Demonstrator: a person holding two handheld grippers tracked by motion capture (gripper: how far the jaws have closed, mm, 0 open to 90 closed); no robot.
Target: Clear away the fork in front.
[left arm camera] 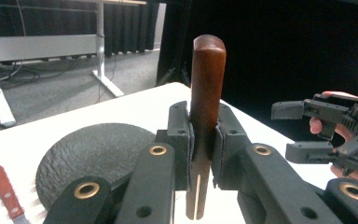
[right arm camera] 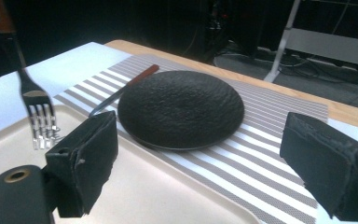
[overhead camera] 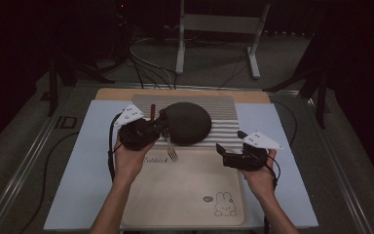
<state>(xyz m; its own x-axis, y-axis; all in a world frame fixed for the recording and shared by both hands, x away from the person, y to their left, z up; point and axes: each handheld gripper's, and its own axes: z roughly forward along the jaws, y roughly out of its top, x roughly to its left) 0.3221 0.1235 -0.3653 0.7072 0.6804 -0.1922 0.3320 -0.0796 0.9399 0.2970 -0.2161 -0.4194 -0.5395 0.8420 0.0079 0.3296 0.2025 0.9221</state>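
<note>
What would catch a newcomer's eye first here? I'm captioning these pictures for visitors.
First, the round black textured plate on the grey striped placemat. Next, the wooden-handled metal fork, which the left gripper holds by its handle, tines hanging over the beige tray. The right gripper hovers open beside the plate.

Left gripper (overhead camera: pixel 161 127) apparently clamped closed; right gripper (overhead camera: pixel 229 147) jaws spread wide

A fork (right arm camera: pixel 36 112) with a reddish wooden handle (left arm camera: pixel 206 98) hangs tines-down above the cream tray (overhead camera: pixel 185 195), its handle clamped between the left tongs (overhead camera: pixel 161 127), just beside a dark textured round plate (right arm camera: pixel 181 108) on the striped mat (right arm camera: pixel 270 140)
</note>
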